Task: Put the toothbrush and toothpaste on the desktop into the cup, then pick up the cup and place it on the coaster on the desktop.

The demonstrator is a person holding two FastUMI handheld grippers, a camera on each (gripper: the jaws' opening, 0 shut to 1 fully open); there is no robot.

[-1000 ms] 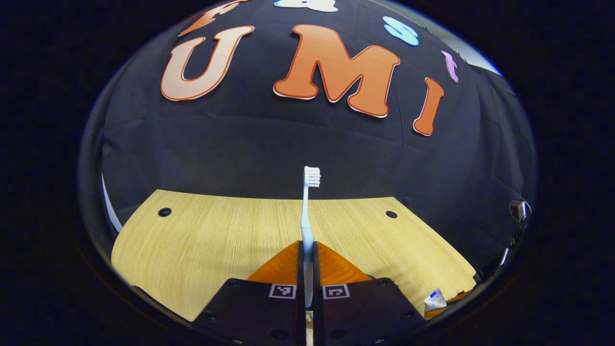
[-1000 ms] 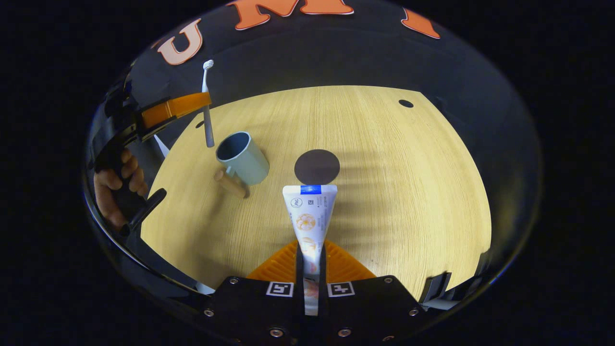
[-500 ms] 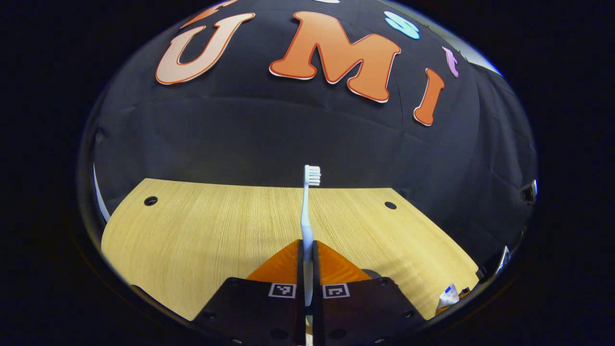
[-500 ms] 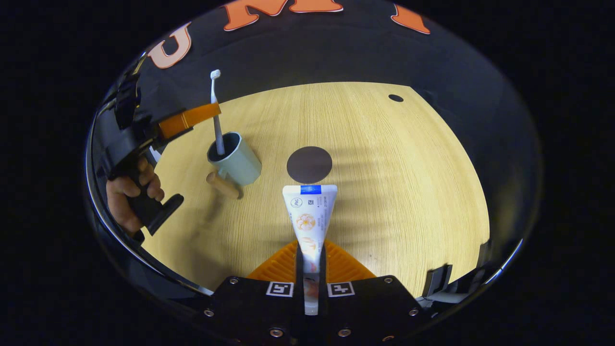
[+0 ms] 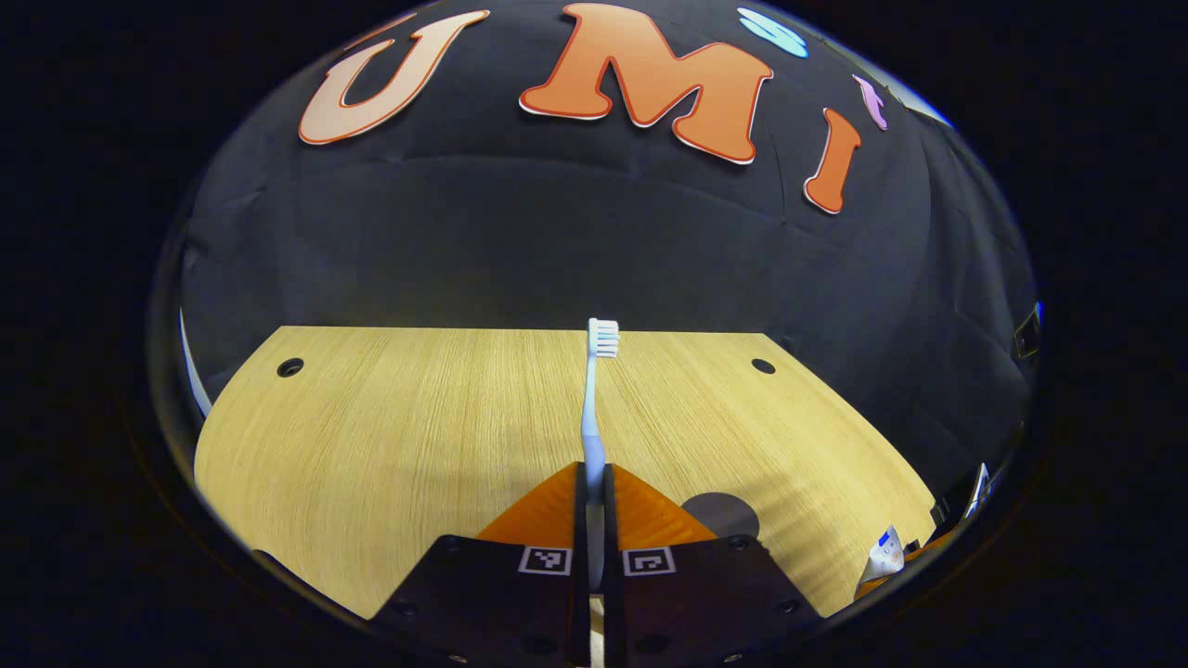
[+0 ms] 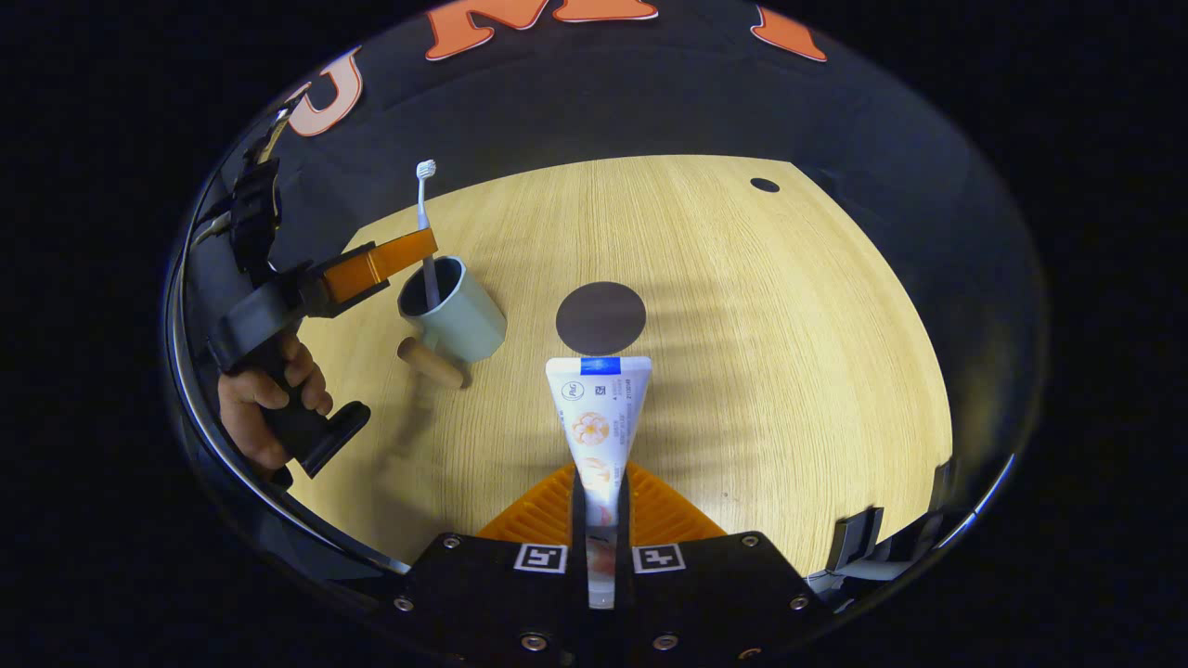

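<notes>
Two grippers are each pinching something: the left gripper (image 6: pixel 422 249) is holding the toothbrush (image 6: pixel 423 199) upright, its handle end inside the blue-grey cup (image 6: pixel 455 311) at the counter's (image 6: pixel 742 325) far left; releasing it seems next. The right gripper (image 6: pixel 600 506) is clamping the toothpaste tube (image 6: pixel 596 417) just short of the dark coaster (image 6: pixel 600 317).

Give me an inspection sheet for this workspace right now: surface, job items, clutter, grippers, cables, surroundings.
Surface: light wood desktop with small round holes near the far corners.
Job's things: toothbrush upright, bristles up, lower end inside the cup; the cup stands left of the dark round coaster, not on it; toothpaste held above the desktop.
Clutter: nothing seen.
Grippers: left gripper shut on the toothbrush above the cup, a hand on its grip; right gripper shut on the toothpaste.
Cables: nothing seen.
Surroundings: black cloth wall behind the desktop.
</notes>
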